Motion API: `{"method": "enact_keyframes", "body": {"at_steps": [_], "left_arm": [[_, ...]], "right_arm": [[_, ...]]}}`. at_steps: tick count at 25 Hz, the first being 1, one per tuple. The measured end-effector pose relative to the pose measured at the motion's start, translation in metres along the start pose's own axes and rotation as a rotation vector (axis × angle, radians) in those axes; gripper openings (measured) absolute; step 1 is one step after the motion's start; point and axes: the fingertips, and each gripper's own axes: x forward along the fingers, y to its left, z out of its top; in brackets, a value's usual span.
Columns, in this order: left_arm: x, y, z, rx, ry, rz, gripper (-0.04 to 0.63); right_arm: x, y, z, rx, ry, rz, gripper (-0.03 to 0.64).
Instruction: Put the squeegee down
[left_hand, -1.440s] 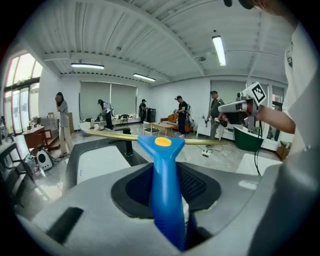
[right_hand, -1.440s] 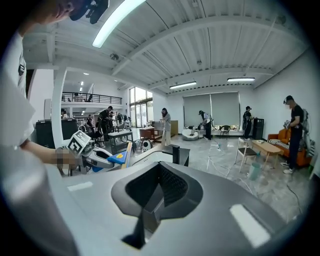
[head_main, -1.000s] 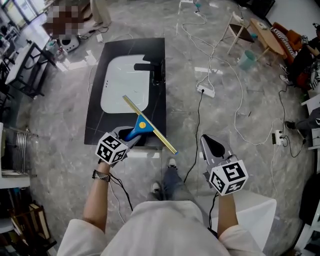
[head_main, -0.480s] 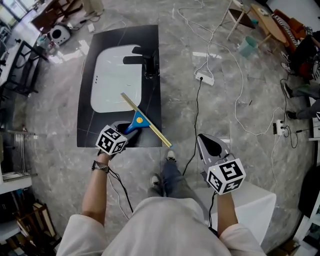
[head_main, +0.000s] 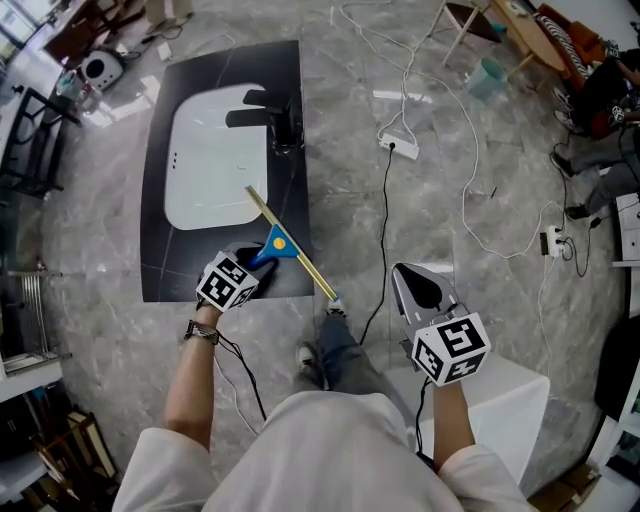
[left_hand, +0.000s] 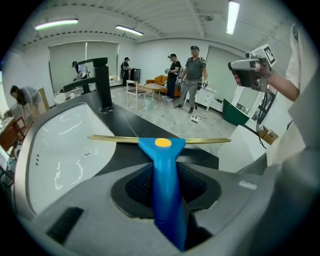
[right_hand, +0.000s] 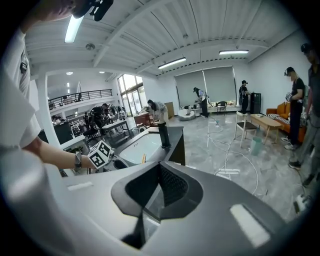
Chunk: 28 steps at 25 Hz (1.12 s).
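Blue-handled, brass-bladed squeegee (head_main: 282, 245) hangs clamped in the left tongs (head_main: 255, 263) over the black surface's (head_main: 160, 275) near edge. Lowering looks in hand; next, rest it flat, then release. Right tongs (head_main: 413, 285) are together, empty.

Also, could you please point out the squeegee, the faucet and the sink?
squeegee (left_hand: 167, 190): left gripper view, blue handle.
faucet (left_hand: 104, 87): left gripper view, black column.
sink (head_main: 205, 170): head view, bare white basin.

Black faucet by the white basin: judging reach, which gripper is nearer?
Left. Left gripper, clamping the blue squeegee, is over the faucet's black counter; right gripper hangs off it, over floor.
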Motion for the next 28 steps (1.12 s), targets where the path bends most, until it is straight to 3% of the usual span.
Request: {"method": "enact_keyframes", "body": {"at_steps": [8, 17, 28], "left_arm": [[0.006, 0.002, -0.007, 0.039, 0.021, 0.027, 0.138], [0.008, 0.0, -0.011, -0.012, -0.007, 0.029, 0.143], [-0.001, 0.002, -0.008, -0.055, -0.055, 0.045, 0.258]], "right_arm": [[0.003, -0.008, -0.006, 0.022, 0.01, -0.007, 0.006], [0.005, -0.002, -0.007, 0.035, 0.009, 0.004, 0.008], [-0.007, 0.002, -0.011, 0.045, 0.004, -0.004, 0.006]]}}
